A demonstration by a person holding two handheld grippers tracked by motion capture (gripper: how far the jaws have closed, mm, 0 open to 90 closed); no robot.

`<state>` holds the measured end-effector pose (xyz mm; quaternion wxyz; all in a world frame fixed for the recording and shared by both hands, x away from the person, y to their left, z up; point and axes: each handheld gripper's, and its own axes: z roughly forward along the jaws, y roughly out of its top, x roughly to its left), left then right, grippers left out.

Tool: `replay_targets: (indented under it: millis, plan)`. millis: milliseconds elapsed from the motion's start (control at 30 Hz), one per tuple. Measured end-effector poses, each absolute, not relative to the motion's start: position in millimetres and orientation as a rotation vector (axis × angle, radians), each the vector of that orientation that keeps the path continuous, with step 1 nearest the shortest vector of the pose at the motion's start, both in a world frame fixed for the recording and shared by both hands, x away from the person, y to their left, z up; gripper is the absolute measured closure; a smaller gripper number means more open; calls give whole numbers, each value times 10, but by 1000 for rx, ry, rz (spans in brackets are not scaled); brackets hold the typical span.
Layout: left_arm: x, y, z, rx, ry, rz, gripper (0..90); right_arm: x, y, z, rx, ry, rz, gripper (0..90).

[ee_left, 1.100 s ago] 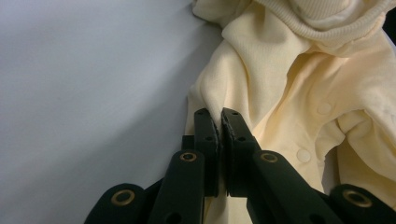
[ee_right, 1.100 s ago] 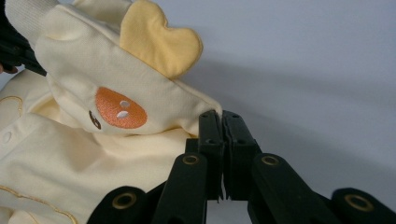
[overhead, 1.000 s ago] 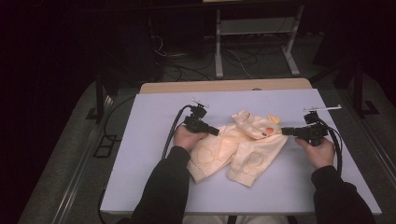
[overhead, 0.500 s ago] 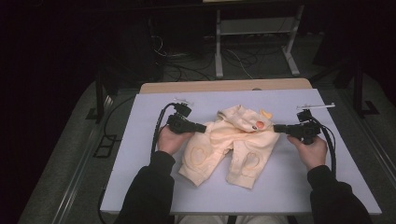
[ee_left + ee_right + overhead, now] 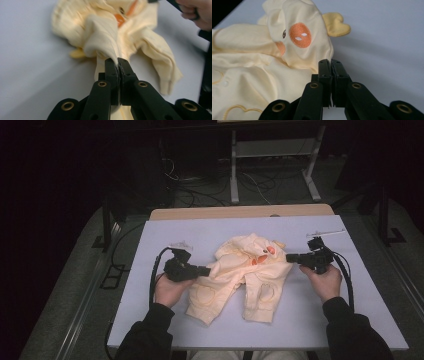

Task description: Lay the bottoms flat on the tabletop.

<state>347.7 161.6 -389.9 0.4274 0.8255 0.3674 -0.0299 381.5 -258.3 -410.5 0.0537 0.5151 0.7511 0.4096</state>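
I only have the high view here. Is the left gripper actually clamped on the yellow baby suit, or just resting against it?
Observer: Clamped. In the left gripper view the left gripper has its jaws shut on a fold of the baby suit, and the cloth rises from between them.
Operator: And the right one?
Observer: The right gripper is shut too, with a thin edge of the cloth pinched between its jaws, at the side of the hood.
Operator: What are the orange bits on the hood?
Observer: An embroidered face: a round orange cheek patch with a small dark eye beside it. A yellow ear-like flap lies flat on the table beyond.
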Motion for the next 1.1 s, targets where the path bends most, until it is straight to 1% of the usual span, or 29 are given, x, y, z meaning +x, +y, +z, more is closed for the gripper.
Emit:
replay_targets:
  millis: [67,333,467,567,633,700,733,767,900,967,1067,1100]
  plan:
    - [3423,1561,-3980,2094,907,-113,860,3828,-2595,-4140,1573,2292,1179,858]
    - [3317,1403,-4210,2214,880,-242,860,3831,-2646,-4234,1639,2337,1130,856]
    - [3304,1353,-4192,2249,855,-221,853,3805,-2661,-4235,1649,2334,1143,853]
    - [3313,1344,-4110,2241,838,-195,841,3787,-2668,-4233,1656,2328,1149,848]
    - [3325,1350,-4042,2228,834,-181,803,3780,-2672,-4231,1661,2328,1149,848]
    - [3351,1354,-3982,2209,847,-180,739,3774,-2677,-4227,1663,2321,1150,843]
    - [3364,1356,-3962,2200,850,-181,691,3771,-2679,-4227,1661,2319,1153,843]
    - [3384,1358,-3930,2190,852,-172,680,3770,-2681,-4227,1660,2319,1155,843]
    - [3464,1365,-3866,2140,879,-140,570,3763,-2690,-4226,1665,2317,1160,840]
    - [3531,1368,-3863,2127,891,-132,495,3760,-2693,-4226,1668,2316,1163,833]
    - [3590,1383,-3871,2063,898,-104,329,3752,-2704,-4221,1671,2309,1156,819]
    - [3629,1397,-3871,2026,903,-115,312,3751,-2706,-4220,1669,2304,1156,813]
